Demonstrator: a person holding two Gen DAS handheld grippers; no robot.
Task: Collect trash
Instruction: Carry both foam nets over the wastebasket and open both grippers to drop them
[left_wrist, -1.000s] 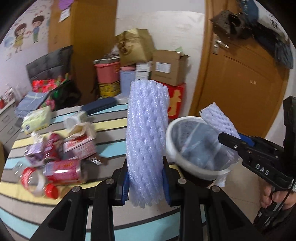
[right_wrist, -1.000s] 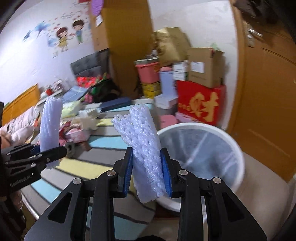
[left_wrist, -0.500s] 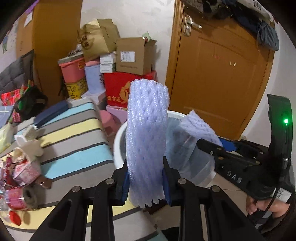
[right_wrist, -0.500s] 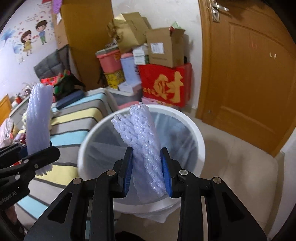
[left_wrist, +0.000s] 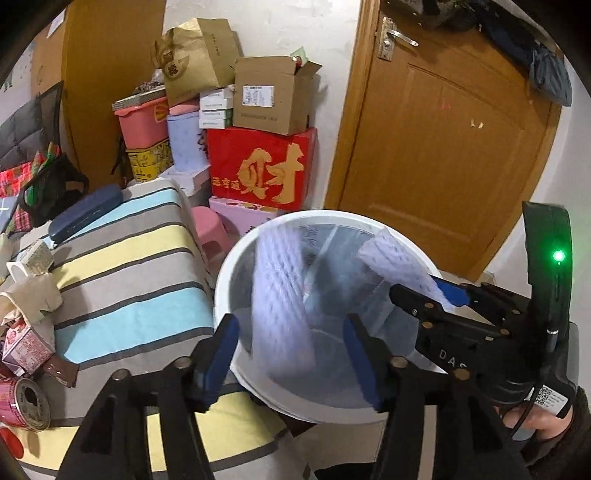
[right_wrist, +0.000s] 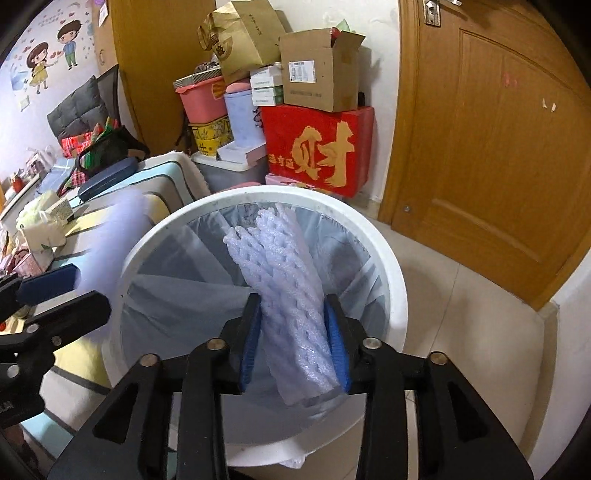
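Now spread wide over the white bin (left_wrist: 221, 295): left gripper (left_wrist: 291, 354), blue pads clear on both sides of a blurred foam net sleeve (left_wrist: 280, 295), touching neither. Caught mid-air above the clear-lined bin mouth, roughly upright, smeared by motion, near the bin's left rim. From the right wrist view, seen as a pale blur (right_wrist: 118, 236) just over the bin's left edge (right_wrist: 129, 258), above the left gripper's fingers (right_wrist: 51, 284).

Pinching a second foam net sleeve (right_wrist: 288, 295): right gripper (right_wrist: 295, 347), pads pressed against its lower half on both sides. Tilted, upper end leaning left and away, held over the middle of the bin mouth. In the left wrist view, poking out leftward from the right gripper (left_wrist: 424, 291) over the bin's right rim, this same second sleeve (left_wrist: 399, 266).

Beside the bin on the left, touching or nearly so: striped table cloth edge (left_wrist: 129, 266). Near its left edge, a red can (left_wrist: 22, 402), a small pink carton (left_wrist: 26, 350) and crumpled paper (left_wrist: 26, 299); toward the far corner, a dark blue case (left_wrist: 85, 214).

Behind the bin, stacked against the wall: red box (right_wrist: 317, 147), cardboard box (right_wrist: 317, 70) on top. To the right, wooden door (right_wrist: 498, 147).
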